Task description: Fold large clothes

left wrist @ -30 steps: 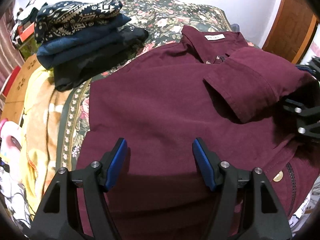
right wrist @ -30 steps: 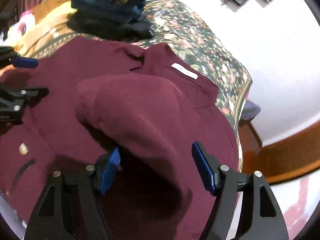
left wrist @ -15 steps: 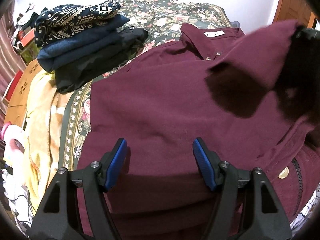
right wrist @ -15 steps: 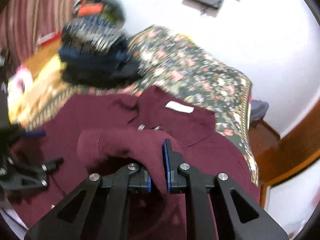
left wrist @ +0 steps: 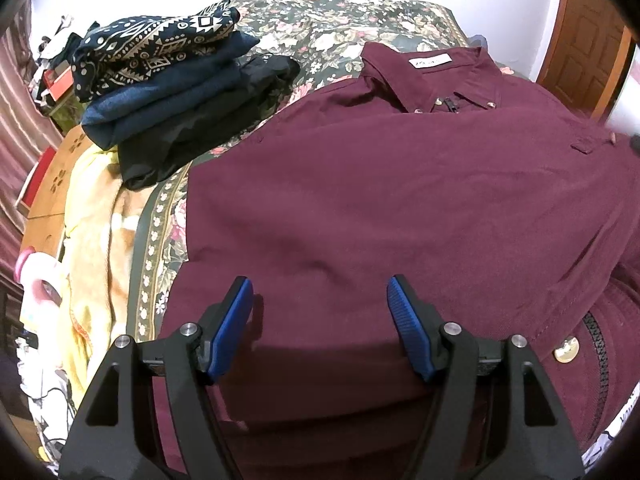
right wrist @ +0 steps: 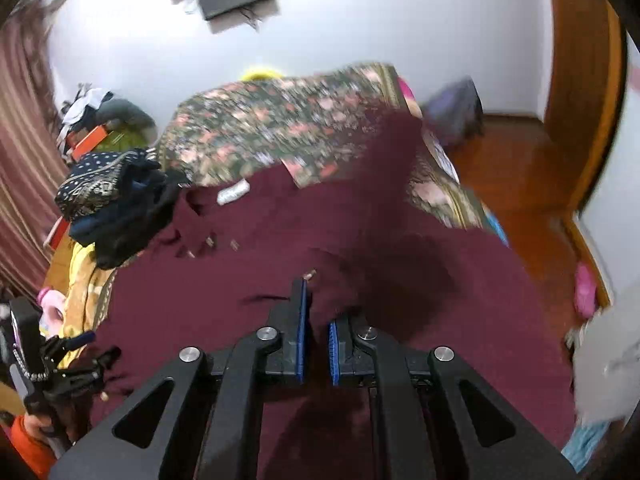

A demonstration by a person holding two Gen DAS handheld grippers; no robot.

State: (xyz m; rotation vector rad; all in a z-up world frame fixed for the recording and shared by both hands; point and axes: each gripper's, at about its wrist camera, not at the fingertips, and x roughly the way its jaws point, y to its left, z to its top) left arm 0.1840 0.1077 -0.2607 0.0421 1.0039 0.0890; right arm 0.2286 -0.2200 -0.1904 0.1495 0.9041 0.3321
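Note:
A large maroon shirt (left wrist: 384,200) lies spread on the floral bedspread (left wrist: 340,28), collar with a white label at the far end. My left gripper (left wrist: 320,320) is open and empty, hovering over the shirt's near left part. My right gripper (right wrist: 316,328) has its jaws nearly closed on maroon cloth of the shirt (right wrist: 320,236), with the sleeve flung out toward the far right, blurred by motion. The left gripper also shows in the right wrist view (right wrist: 76,356) at the lower left.
A stack of folded clothes (left wrist: 168,92) sits at the bed's far left, patterned navy piece on top. A yellow blanket (left wrist: 96,216) hangs at the left edge. Wooden door (right wrist: 580,80) and wooden floor (right wrist: 520,168) lie to the right of the bed.
My right gripper closed on the folded-over sleeve, lifted it and swung it out to the right; the shirt front is now uncovered. My left gripper stayed put, open.

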